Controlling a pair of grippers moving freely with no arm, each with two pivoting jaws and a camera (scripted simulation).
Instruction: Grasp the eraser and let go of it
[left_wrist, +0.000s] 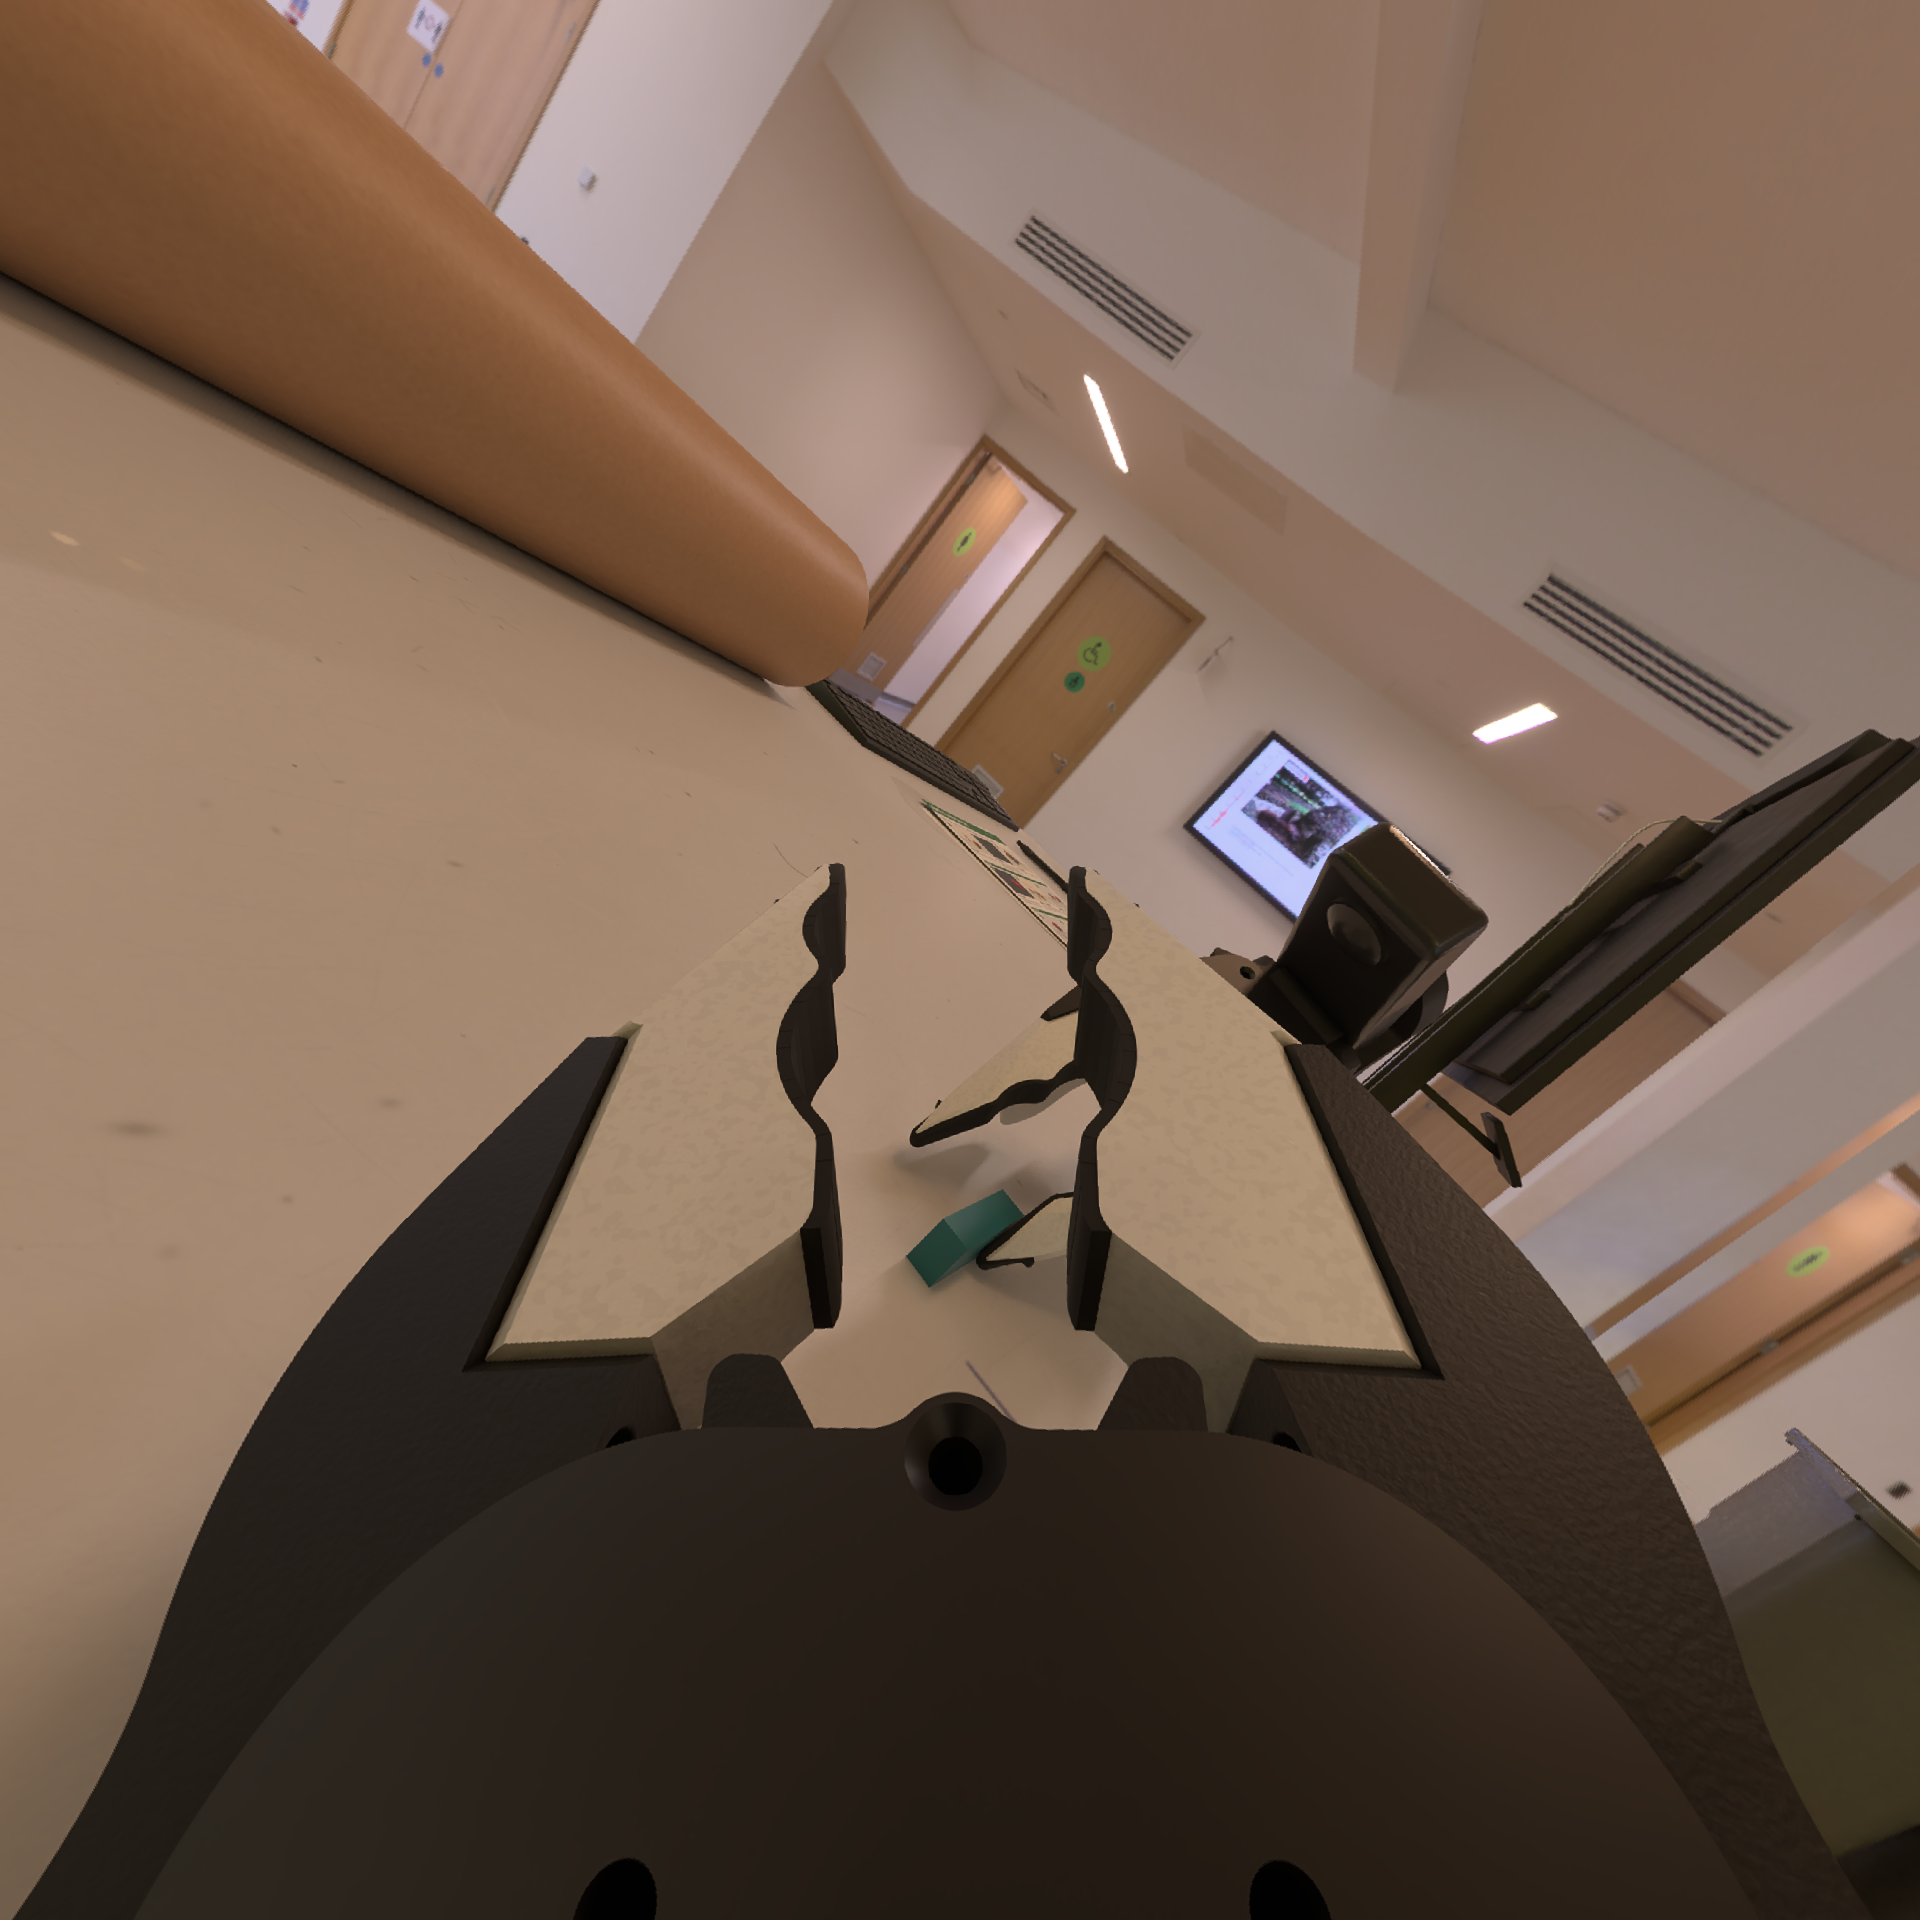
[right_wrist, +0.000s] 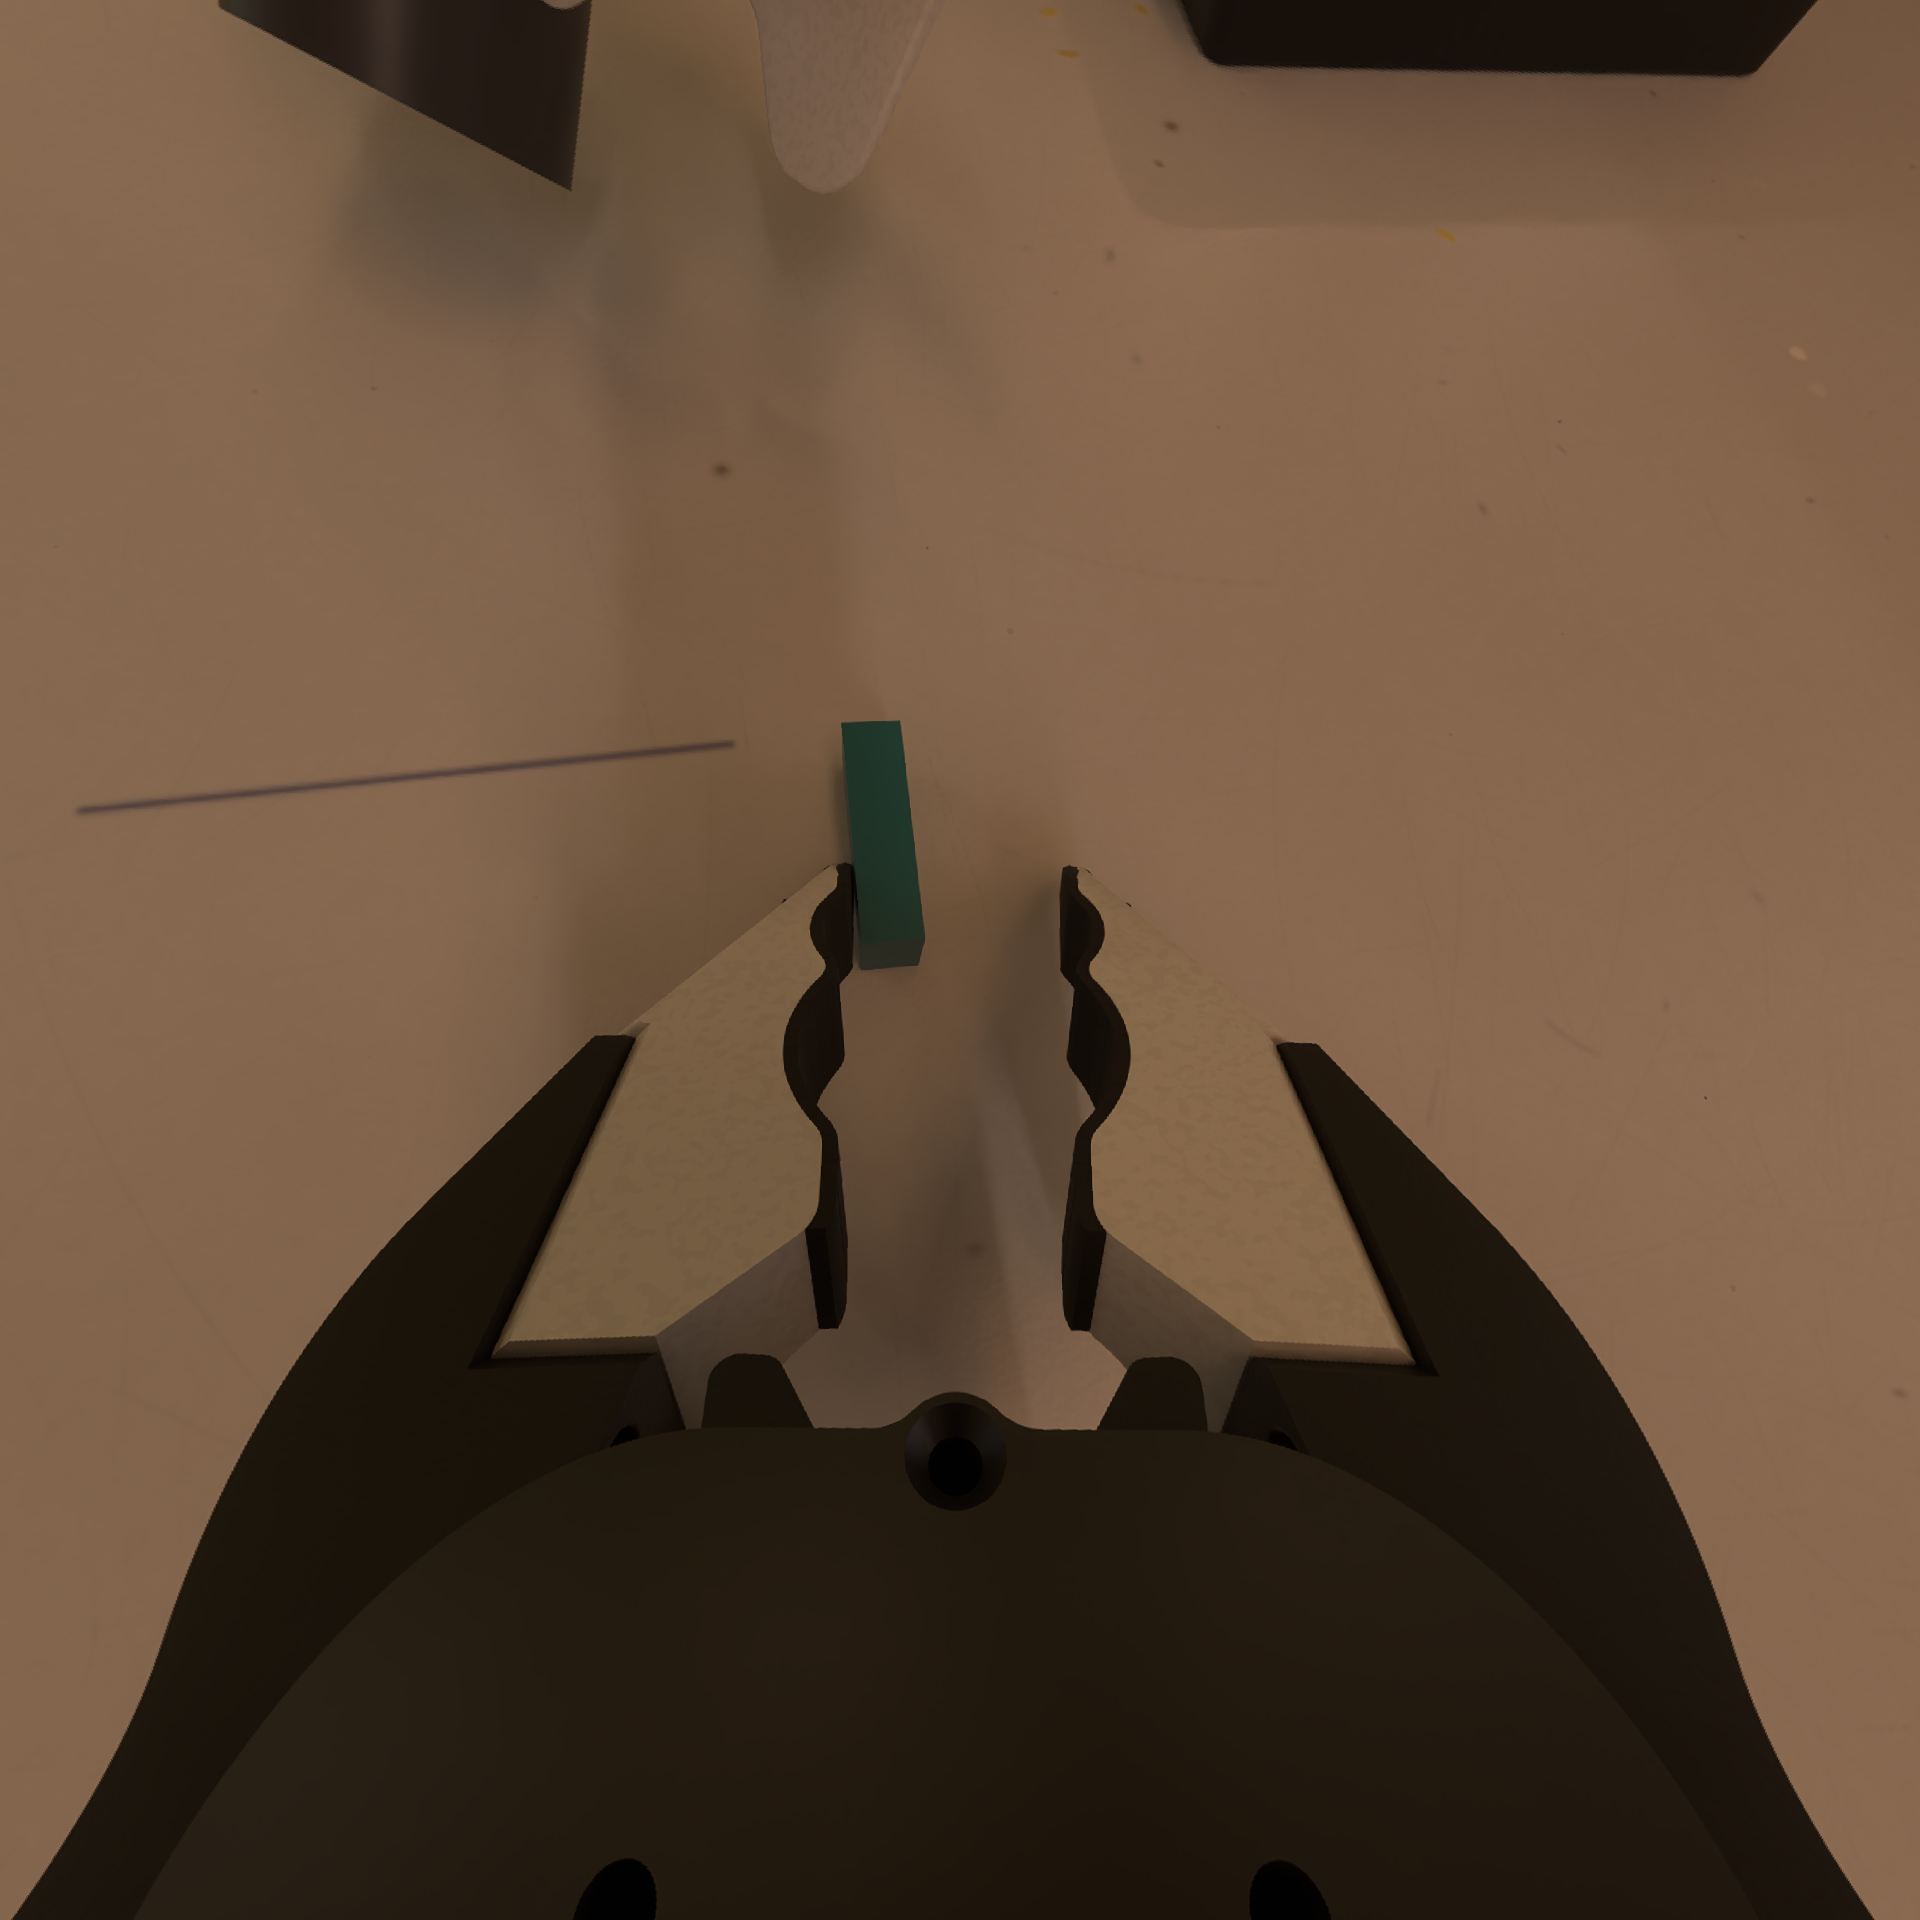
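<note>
The eraser (right_wrist: 881, 842) is a small teal block lying flat on the beige table (right_wrist: 1351, 623). My right gripper (right_wrist: 956, 878) points down at the table and is open. The eraser's near end sits between the fingertips, right against the left fingertip (right_wrist: 831, 904), with a wide gap to the other finger. In the left wrist view the eraser (left_wrist: 961, 1236) lies beside one right-gripper finger (left_wrist: 1029, 1236). My left gripper (left_wrist: 956, 878) is open and empty, held low and back from the eraser.
A large tan rounded body (left_wrist: 416, 312) lies on the table at the left. A black keyboard (left_wrist: 904, 738) and a printed sheet (left_wrist: 997, 852) are farther off. A black block (right_wrist: 1486, 31) sits at the top right. A thin dark line (right_wrist: 405, 777) marks the table.
</note>
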